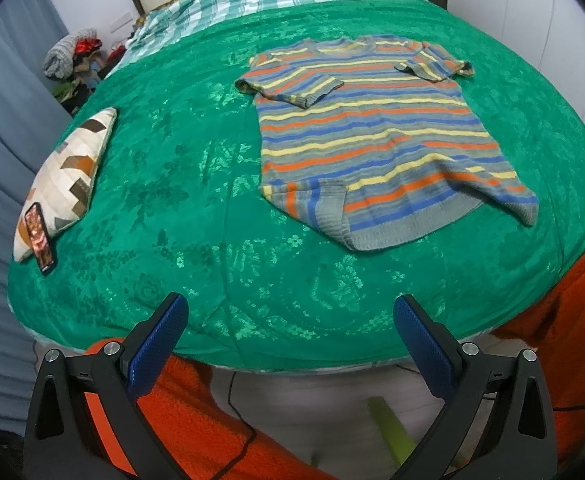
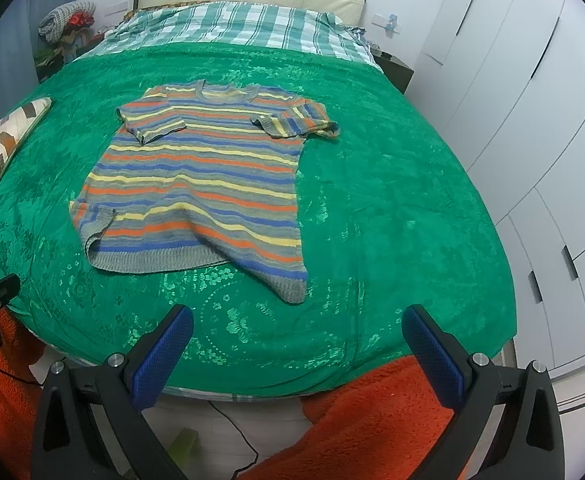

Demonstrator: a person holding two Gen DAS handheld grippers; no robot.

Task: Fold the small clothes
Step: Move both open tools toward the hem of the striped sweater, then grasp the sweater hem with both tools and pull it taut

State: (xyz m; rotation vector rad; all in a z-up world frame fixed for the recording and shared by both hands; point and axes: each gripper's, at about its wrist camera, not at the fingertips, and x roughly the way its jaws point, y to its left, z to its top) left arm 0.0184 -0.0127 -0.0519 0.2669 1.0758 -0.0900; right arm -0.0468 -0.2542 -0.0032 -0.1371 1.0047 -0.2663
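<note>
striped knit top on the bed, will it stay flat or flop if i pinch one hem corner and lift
The striped knit top will probably flop: its hem already ripples and one corner is curled over. The loose knit suggests it may stretch and sag under its own weight. It could also drag on the textured green bedspread rather than slide. Both grippers, left and right, are open and clear of it.

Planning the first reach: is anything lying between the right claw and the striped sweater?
Nothing but bare green bedspread. In the right wrist view, the open right claw faces the striped sweater across uncovered blanket.
</note>
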